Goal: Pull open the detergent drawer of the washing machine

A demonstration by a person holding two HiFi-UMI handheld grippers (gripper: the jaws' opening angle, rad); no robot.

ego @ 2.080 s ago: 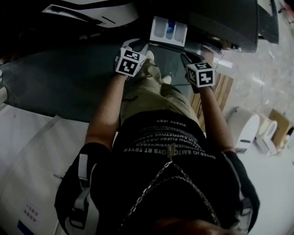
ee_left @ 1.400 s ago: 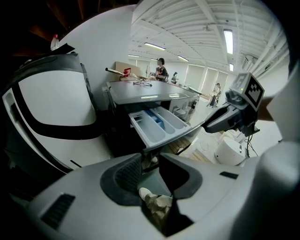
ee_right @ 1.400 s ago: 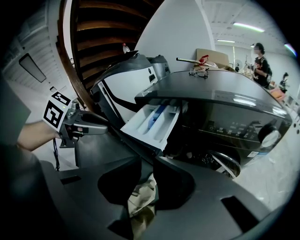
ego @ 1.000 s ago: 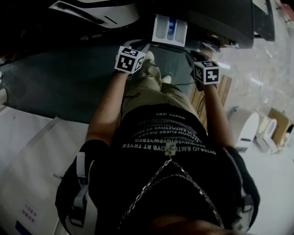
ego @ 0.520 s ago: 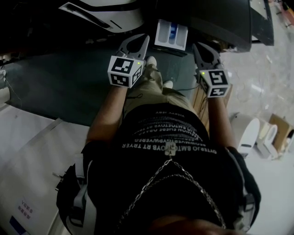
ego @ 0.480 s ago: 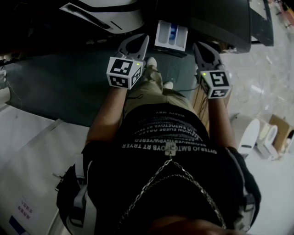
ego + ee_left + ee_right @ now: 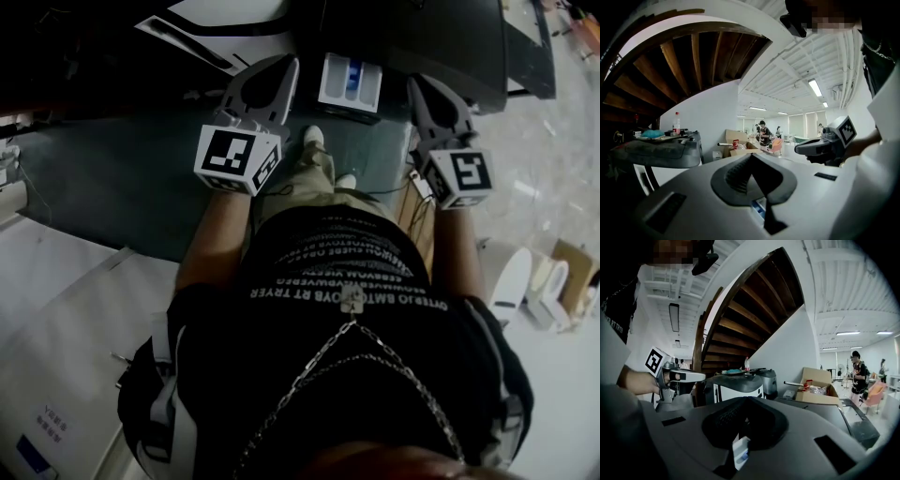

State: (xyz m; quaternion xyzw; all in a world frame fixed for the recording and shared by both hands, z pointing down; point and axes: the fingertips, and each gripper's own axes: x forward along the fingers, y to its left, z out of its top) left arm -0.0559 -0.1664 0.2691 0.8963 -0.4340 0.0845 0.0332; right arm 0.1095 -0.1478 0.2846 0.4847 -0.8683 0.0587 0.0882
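Detergent drawer out, left tool, right tool — both lifted higher, shut

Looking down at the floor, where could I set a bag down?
The dark floor left of the person's legs is bare, up to the pale panel. Crowded: the right side, with a white bin and boxes, and ahead, the open detergent drawer.

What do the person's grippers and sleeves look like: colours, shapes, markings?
The left gripper and right gripper are grey tapering shells with dark ribbed pads, each carrying a white cube of black square markers. The person wears a black short-sleeved T-shirt with white lettering.
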